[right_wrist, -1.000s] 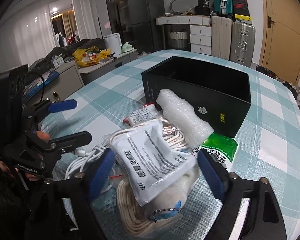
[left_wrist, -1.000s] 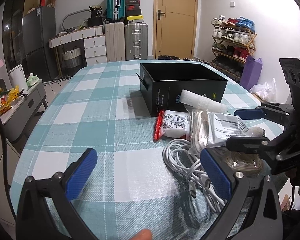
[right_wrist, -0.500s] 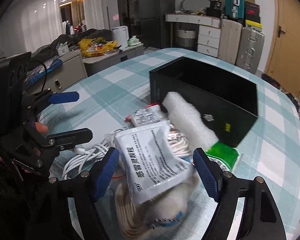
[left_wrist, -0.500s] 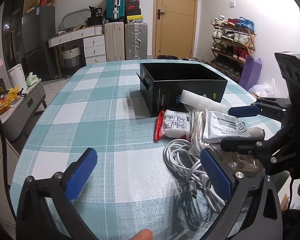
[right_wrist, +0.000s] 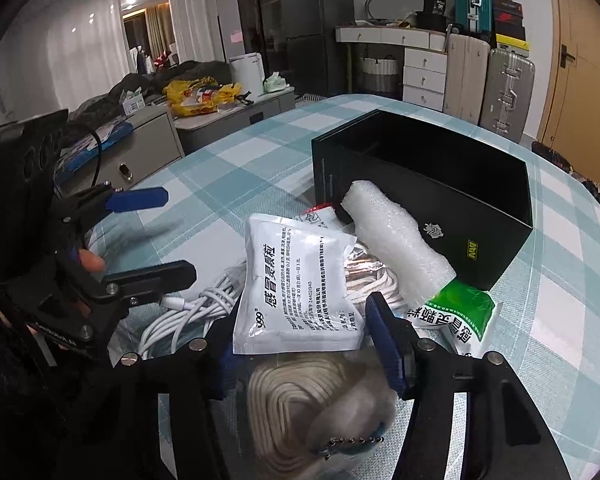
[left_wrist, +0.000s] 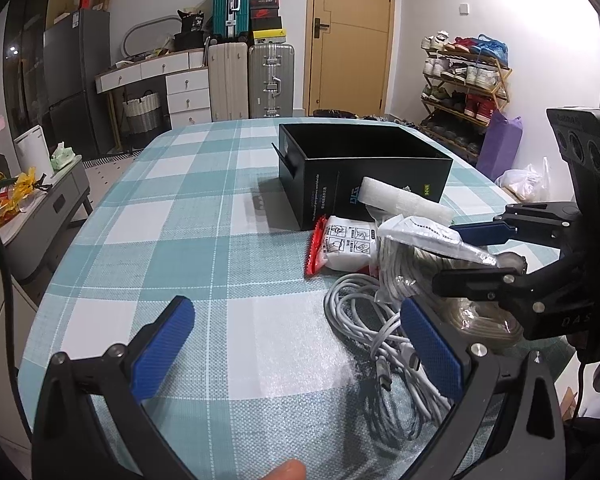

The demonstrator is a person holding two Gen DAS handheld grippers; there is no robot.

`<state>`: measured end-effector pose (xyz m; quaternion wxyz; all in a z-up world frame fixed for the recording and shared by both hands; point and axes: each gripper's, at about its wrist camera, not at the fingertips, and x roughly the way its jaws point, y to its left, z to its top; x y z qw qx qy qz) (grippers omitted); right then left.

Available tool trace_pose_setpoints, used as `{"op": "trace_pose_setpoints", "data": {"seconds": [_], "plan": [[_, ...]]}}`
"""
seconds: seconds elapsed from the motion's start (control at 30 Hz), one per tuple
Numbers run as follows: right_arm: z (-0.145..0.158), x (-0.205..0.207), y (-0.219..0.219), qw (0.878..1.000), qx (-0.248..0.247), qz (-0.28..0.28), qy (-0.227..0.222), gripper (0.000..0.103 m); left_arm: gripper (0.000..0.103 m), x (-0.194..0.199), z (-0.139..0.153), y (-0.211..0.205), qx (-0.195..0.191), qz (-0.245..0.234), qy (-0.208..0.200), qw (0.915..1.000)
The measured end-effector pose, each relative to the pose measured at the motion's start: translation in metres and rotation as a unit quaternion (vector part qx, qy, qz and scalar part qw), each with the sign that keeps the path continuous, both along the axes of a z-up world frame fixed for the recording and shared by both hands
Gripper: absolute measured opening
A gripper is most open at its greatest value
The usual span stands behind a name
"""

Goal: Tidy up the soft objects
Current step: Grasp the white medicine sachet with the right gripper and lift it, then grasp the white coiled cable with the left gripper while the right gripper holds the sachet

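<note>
My right gripper (right_wrist: 304, 332) is shut on a white medicine sachet (right_wrist: 295, 284) and holds it above the pile; the sachet also shows in the left wrist view (left_wrist: 428, 236). Under it lie a cream rope coil (right_wrist: 287, 412), white cables (left_wrist: 376, 332), a bubble-wrap roll (right_wrist: 396, 240), a green-white packet (right_wrist: 460, 316) and a red-edged packet (left_wrist: 344, 244). An open black box (left_wrist: 364, 172) stands just behind the pile. My left gripper (left_wrist: 295, 344) is open and empty, low over the tablecloth left of the cables.
The table (left_wrist: 187, 240) has a teal and white checked cloth. A grey cabinet (left_wrist: 39, 208) stands off its left side. Suitcases (left_wrist: 255, 76) and a shoe rack (left_wrist: 464, 88) stand by the far wall.
My right gripper has closed on the white sachet and lifted it up off the pile. My left gripper has stayed in place, open.
</note>
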<state>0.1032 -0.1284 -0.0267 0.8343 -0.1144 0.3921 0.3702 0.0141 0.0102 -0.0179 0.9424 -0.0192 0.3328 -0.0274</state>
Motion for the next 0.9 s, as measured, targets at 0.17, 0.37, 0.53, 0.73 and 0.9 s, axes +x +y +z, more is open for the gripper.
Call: {"op": "trace_pose_setpoints", "data": {"seconds": [0.17, 0.37, 0.53, 0.73, 0.9], "plan": [[0.001, -0.002, -0.005, 1.000, 0.011, -0.013, -0.008, 0.024, 0.103, -0.002, 0.000, -0.001, -0.002, -0.001, 0.002, 1.0000], [0.006, -0.011, -0.014, 0.999, 0.025, -0.030, -0.025, 0.017, 0.103, -0.002, 0.000, -0.001, -0.004, -0.004, 0.002, 1.0000], [0.010, -0.018, -0.019, 0.998, 0.038, -0.040, -0.039, 0.016, 0.103, -0.003, 0.001, -0.003, -0.007, -0.008, 0.006, 0.9999], [0.018, -0.030, -0.028, 0.996, 0.048, -0.055, -0.058, 0.016, 0.103, 0.000, -0.003, -0.006, -0.031, -0.023, 0.024, 0.9990], [0.023, -0.042, -0.036, 0.994, 0.051, -0.071, -0.071, 0.016, 0.101, 0.004, -0.008, -0.010, -0.075, -0.049, 0.053, 0.9945]]}}
